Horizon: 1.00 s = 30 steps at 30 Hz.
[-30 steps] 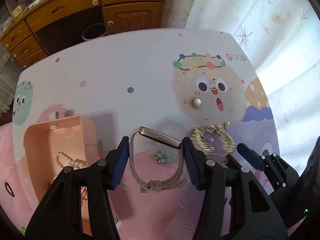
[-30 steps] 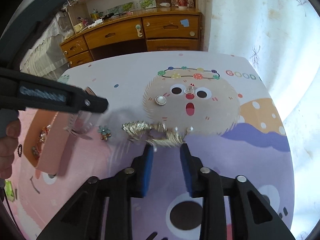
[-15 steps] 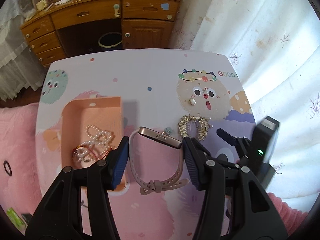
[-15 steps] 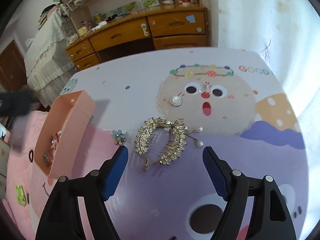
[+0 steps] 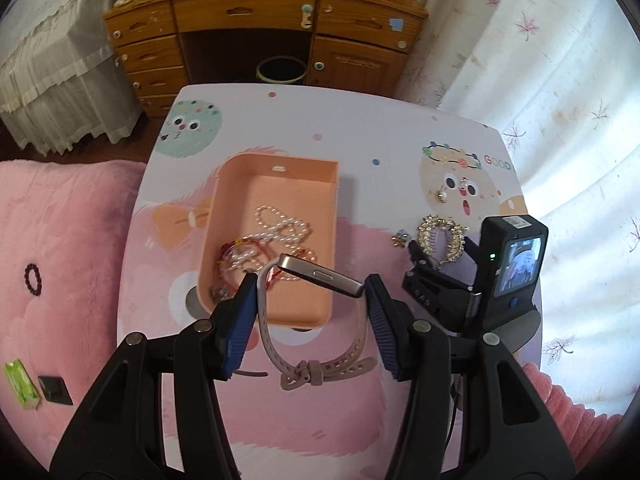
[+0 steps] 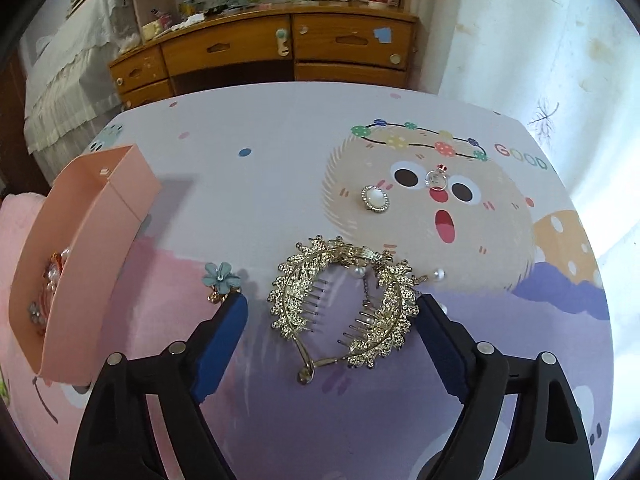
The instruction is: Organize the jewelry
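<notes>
My left gripper (image 5: pixel 310 312) is shut on a pink-strap watch (image 5: pixel 320 280) and holds it above the near end of the pink box (image 5: pixel 280 172), which holds a pearl necklace (image 5: pixel 280 230) and red beads. My right gripper (image 6: pixel 332 316) is open, its fingers low on either side of the gold hair comb (image 6: pixel 340 300) on the table; that gripper (image 5: pixel 440 252) and the comb (image 5: pixel 440 236) also show in the left wrist view. A blue flower piece (image 6: pixel 222 276) lies left of the comb. A pearl brooch (image 6: pixel 375 199) and a small ring (image 6: pixel 436 178) lie farther back.
The pink box (image 6: pixel 92 256) stands at the left of the right wrist view. The table has a cartoon cloth (image 6: pixel 280 140). A wooden desk (image 5: pixel 260 20) and a waste bin (image 5: pixel 282 70) stand beyond it. A pink blanket (image 5: pixel 60 260) lies to the left.
My left gripper has risen and moved left with the watch, from beside the box to over it. My right gripper has opened wide and come in around the gold comb.
</notes>
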Available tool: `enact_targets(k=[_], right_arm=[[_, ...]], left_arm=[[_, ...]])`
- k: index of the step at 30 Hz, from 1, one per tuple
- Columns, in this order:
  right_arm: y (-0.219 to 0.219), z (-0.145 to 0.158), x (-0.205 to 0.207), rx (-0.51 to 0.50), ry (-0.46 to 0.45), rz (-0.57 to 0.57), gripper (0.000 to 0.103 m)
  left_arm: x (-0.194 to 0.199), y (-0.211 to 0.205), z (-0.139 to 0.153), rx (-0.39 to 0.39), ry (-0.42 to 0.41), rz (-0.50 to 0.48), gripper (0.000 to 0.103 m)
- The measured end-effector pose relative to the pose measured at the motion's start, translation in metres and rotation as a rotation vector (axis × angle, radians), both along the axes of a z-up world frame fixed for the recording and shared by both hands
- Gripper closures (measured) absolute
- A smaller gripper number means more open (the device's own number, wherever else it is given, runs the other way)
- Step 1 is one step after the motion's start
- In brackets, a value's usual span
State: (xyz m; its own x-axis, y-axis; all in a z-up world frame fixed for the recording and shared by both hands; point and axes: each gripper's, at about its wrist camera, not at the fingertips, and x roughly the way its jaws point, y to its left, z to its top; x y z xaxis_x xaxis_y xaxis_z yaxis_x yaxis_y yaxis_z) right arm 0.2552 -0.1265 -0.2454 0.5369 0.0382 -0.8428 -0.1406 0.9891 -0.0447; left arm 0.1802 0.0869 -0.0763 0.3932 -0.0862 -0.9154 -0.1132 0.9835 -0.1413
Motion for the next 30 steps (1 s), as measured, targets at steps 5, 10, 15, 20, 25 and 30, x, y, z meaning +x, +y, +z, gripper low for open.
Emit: enact_targets(k=[5, 10, 15, 20, 25, 30], right_arm=[[0.001, 0.001, 0.001, -0.007, 0.002, 0.019, 0.032], [0.006, 0.003, -0.002, -0.022, 0.025, 0.019, 0.032], [0.009, 0.022, -0.012, -0.005, -0.004, 0.011, 0.032], [0.019, 0.053, -0.025, 0.036, -0.054, 0.007, 0.032], [0.039, 0.089, -0.042, 0.094, -0.104, 0.008, 0.032], [0.067, 0.126, -0.064, 0.189, -0.157, 0.040, 0.032]], left_arm=[[-0.007, 0.017, -0.002, 0.004, 0.000, 0.023, 0.053], [-0.006, 0.025, -0.006, -0.007, 0.003, 0.017, 0.053], [-0.004, 0.033, -0.008, -0.023, -0.004, -0.010, 0.053], [0.003, 0.042, -0.017, -0.041, -0.002, -0.051, 0.053], [0.011, 0.052, -0.028, -0.060, -0.004, -0.096, 0.052], [0.019, 0.065, -0.038, -0.101, -0.015, -0.121, 0.052]])
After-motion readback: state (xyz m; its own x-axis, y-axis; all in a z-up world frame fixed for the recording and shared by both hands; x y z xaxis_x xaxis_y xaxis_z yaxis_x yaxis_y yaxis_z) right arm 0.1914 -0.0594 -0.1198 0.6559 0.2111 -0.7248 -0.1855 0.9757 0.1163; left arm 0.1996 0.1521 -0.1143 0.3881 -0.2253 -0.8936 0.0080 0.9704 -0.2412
